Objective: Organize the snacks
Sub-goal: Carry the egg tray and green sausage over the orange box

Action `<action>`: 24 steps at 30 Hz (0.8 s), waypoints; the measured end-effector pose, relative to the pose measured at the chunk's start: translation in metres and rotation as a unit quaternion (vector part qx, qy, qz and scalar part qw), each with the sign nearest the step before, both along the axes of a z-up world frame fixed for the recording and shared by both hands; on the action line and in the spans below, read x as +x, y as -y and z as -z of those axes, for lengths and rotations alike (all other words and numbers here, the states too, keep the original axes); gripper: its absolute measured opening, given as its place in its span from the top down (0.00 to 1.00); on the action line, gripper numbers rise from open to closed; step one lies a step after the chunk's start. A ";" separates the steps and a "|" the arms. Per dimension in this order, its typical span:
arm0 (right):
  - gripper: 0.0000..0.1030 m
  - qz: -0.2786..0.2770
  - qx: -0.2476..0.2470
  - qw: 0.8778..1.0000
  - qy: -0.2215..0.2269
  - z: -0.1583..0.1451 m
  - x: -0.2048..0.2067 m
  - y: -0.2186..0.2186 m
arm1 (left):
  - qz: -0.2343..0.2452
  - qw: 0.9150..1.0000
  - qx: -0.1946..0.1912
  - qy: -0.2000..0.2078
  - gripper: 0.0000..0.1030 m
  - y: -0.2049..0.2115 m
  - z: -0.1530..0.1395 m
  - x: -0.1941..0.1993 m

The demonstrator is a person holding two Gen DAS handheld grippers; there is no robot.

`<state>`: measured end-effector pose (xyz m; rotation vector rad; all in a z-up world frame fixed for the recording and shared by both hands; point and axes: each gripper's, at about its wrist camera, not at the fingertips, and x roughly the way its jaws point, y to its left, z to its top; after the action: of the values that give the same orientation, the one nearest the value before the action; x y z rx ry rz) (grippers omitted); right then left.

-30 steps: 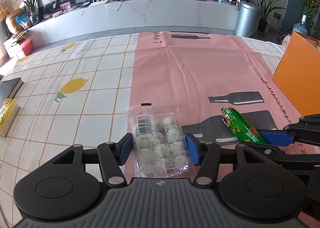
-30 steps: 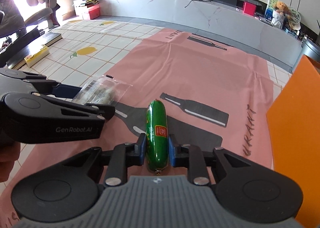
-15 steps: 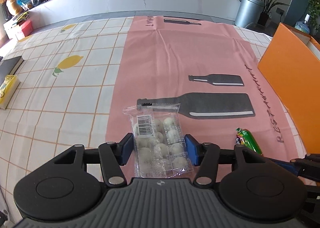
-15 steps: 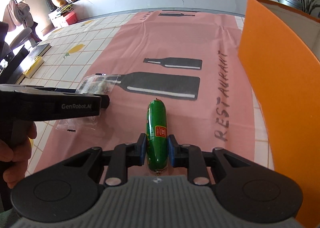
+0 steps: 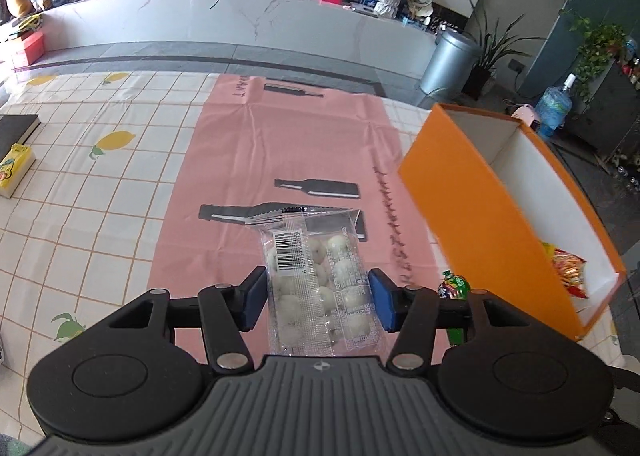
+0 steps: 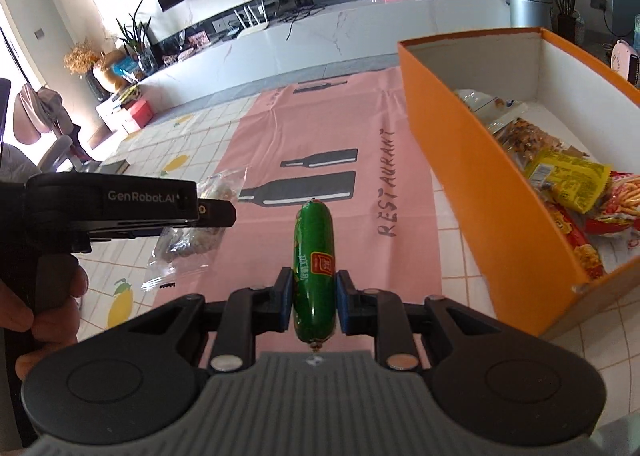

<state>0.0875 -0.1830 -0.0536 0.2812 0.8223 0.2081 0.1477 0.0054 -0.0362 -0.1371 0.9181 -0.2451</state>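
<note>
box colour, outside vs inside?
Box: orange outside, white inside. Clearest in the right wrist view.

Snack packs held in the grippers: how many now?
2: a clear bag of white balls in the left gripper, a green sausage in the right gripper.

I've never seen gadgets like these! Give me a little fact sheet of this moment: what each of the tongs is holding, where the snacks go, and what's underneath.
Left tongs: clamped on a clear packet of white round snacks, lifted off the table
Right tongs: clamped on a green sausage stick, pointing forward
Container: orange box, open top, white inside, to the right
Already in box: several snack bags
Surface: pink cloth with bottle prints over a lemon-patterned tablecloth
</note>
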 end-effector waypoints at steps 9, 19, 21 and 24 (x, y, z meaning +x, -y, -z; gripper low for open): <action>0.82 0.036 -0.003 0.997 0.067 -0.045 -0.042 0.060 | 0.082 0.996 -0.010 0.046 0.40 0.071 -0.049 -0.019; 0.82 0.037 -0.071 0.995 0.061 -0.054 -0.034 0.142 | 0.177 0.983 0.003 0.036 0.40 0.164 -0.054 0.011; 0.82 0.032 -0.083 0.995 0.054 -0.053 -0.022 0.157 | 0.190 0.981 0.005 0.028 0.40 0.179 -0.051 0.022; 0.82 0.020 -0.114 0.993 0.032 -0.045 0.002 0.177 | 0.203 0.979 0.016 0.019 0.40 0.200 -0.043 0.038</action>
<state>0.0896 -0.3601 -0.0081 0.0760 0.7684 0.0839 0.1852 -0.1948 0.0071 0.0874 0.9070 -0.6097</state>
